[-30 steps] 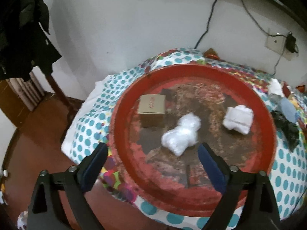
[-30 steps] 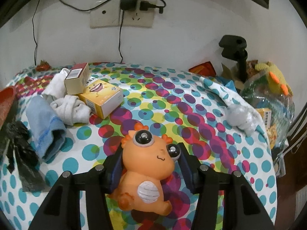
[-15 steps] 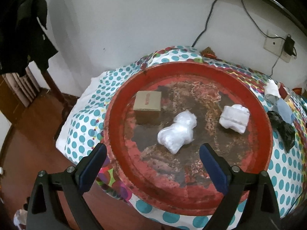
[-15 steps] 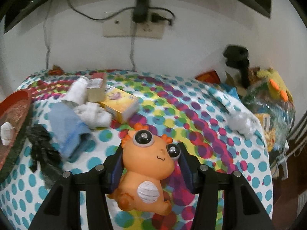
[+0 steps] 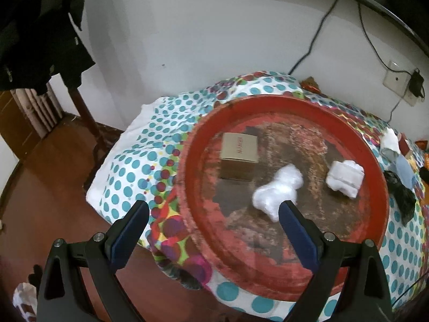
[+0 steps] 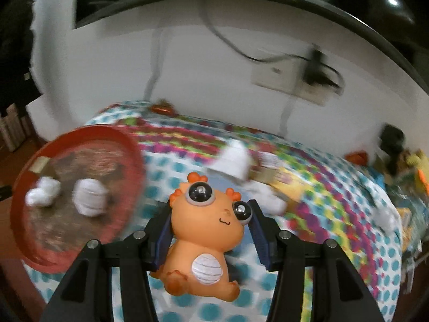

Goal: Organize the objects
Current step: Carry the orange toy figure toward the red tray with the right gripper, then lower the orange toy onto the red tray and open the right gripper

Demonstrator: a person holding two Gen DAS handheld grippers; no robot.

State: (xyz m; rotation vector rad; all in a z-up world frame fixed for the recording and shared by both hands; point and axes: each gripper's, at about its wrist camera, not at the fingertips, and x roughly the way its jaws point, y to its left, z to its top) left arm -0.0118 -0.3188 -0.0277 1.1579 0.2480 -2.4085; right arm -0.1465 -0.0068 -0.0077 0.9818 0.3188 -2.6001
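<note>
My right gripper (image 6: 211, 222) is shut on an orange toy dragon (image 6: 206, 230) and holds it above the dotted tablecloth (image 6: 335, 214). A round red tray (image 5: 370, 166) lies on the table's left end; it also shows in the right wrist view (image 6: 128, 150), blurred, to the left of the toy. In the tray are a small cardboard box (image 5: 240, 151), a crumpled clear plastic wrap (image 5: 276, 191) and a white folded bundle (image 5: 346, 178). My left gripper (image 5: 213, 214) is open and empty, hovering over the tray's near left rim.
White cloths (image 6: 236, 158) and a yellow box (image 6: 289, 187) lie on the table behind the toy. A black bag (image 5: 402, 196) lies right of the tray. Clutter and a yellow plush (image 6: 418, 169) sit at the far right. A wall socket with cables (image 6: 295, 77) is behind.
My right gripper has swung left with the toy, bringing the red tray into its view. My left gripper has drifted left and back; it stays open.
</note>
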